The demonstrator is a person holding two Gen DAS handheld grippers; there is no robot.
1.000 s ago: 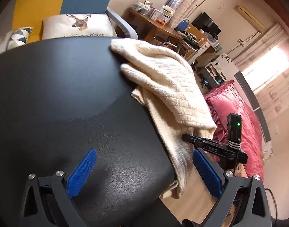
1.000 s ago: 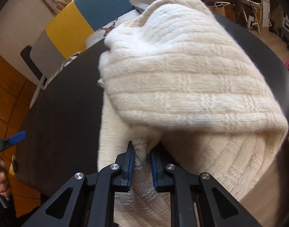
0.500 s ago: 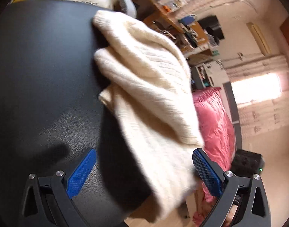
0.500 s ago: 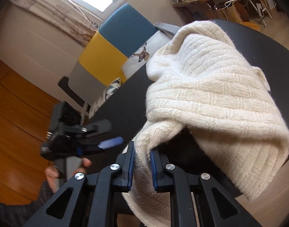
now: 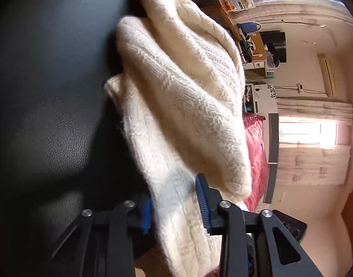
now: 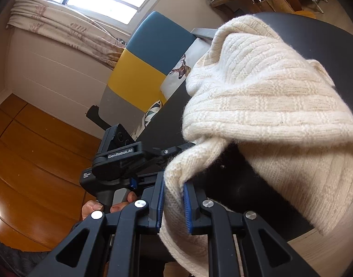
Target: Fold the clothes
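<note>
A cream knitted sweater [image 5: 181,97] lies bunched on a round black table [image 5: 49,120], with one part hanging over the near edge. My left gripper [image 5: 174,204] has its blue pads closed on that hanging part. In the right wrist view the sweater [image 6: 268,106] is heaped on the table [image 6: 333,37]. My right gripper [image 6: 174,204] is shut on a hanging edge of the sweater. The left gripper's body [image 6: 121,159] is close on its left, its jaws hidden behind the knit.
A blue, yellow and grey chair [image 6: 141,69] with a deer-print cushion [image 6: 181,69] stands beyond the table. A cluttered wooden desk [image 5: 234,7] and a pink bed [image 5: 257,152] are to the right. Orange wooden panels [image 6: 26,161] are on the left.
My left gripper was open over the table, moved to the sweater's hanging part and closed on it. The right gripper stayed shut on the sweater and dropped below the table edge.
</note>
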